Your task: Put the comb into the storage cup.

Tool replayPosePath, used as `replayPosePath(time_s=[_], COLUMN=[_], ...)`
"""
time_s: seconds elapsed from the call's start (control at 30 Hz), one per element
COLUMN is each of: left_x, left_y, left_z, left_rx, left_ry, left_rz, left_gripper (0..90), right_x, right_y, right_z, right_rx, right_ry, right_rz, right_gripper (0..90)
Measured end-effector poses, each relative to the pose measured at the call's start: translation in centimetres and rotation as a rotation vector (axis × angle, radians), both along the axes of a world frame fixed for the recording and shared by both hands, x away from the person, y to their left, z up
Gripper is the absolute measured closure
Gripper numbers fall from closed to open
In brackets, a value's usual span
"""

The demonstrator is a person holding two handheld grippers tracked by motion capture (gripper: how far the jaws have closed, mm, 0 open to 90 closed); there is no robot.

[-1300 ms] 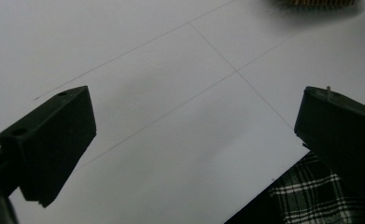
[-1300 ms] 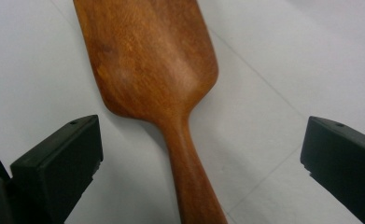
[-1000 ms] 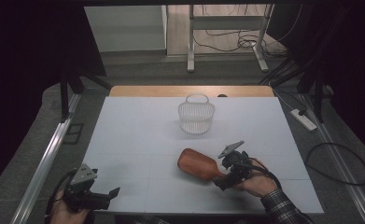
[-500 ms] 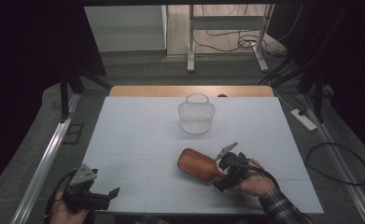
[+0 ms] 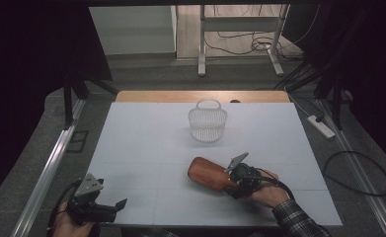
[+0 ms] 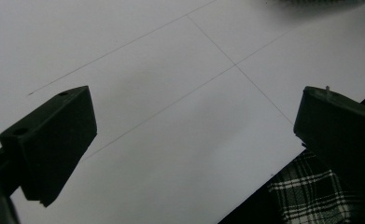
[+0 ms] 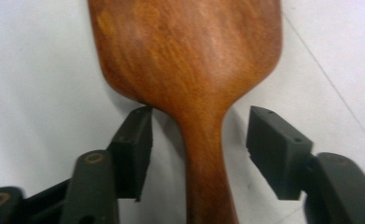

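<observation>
A brown wooden paddle [image 5: 210,173] lies flat on the white table [image 5: 146,128], its broad blade toward the left and its handle toward the right. My right gripper [image 5: 235,180] straddles that handle. In the right gripper view the handle [image 7: 206,154] runs between the two black pads [image 7: 133,144] with a gap on each side. The jaws have just been closing around it, and the pads are not pressing on the wood. My left gripper [image 5: 112,205] rests at the table's front left corner, open, with only bare table between its jaws [image 6: 194,130].
A small white mesh basket [image 5: 208,121] with a handle stands upright toward the back middle of the table. A power strip [image 5: 321,126] and cables lie on the floor to the right. A checked sleeve [image 6: 311,196] shows beside the table's front edge.
The right gripper has edged slightly left along the paddle's handle and its jaws stand narrower. The left gripper and the basket have not moved.
</observation>
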State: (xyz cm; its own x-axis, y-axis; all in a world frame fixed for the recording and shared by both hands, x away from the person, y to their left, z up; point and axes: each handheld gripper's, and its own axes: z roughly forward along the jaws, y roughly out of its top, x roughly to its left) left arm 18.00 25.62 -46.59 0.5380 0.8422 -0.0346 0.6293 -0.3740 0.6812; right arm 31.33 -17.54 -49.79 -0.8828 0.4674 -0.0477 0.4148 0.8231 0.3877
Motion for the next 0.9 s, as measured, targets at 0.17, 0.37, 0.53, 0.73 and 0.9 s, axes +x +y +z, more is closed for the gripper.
replayPosePath(time_s=[0.17, 0.37, 0.53, 0.73, 0.9], left_x=[0.02, 0.00, -0.01, -0.03, -0.03], left_y=[-0.06, -0.12, -0.13, -0.09, 0.02], left_z=[-0.01, -0.02, -0.02, 0.01, 0.02], left_rx=[0.006, 0.010, 0.013, 0.011, 0.002], left_ry=[0.001, -0.001, -0.001, -0.004, -0.004], left_rz=[-0.003, -0.003, -0.004, 0.000, 0.008], left_gripper=[0.3, 0.4, 0.4, 0.3, 0.0], right_x=[0.06, 0.12, 0.18, -0.04, 0.05], right_y=[0.03, -0.18, -0.36, -0.55, -0.85], right_z=[0.04, 0.12, 0.25, 0.30, 0.45], right_rx=[0.004, -0.006, 0.023, 0.046, 0.071], right_ry=[0.009, 0.029, 0.052, 0.025, 0.015], right_rz=[0.018, 0.034, 0.008, -0.023, -0.048], right_gripper=[60.7, 71.1, 71.9, 72.0, 72.1])
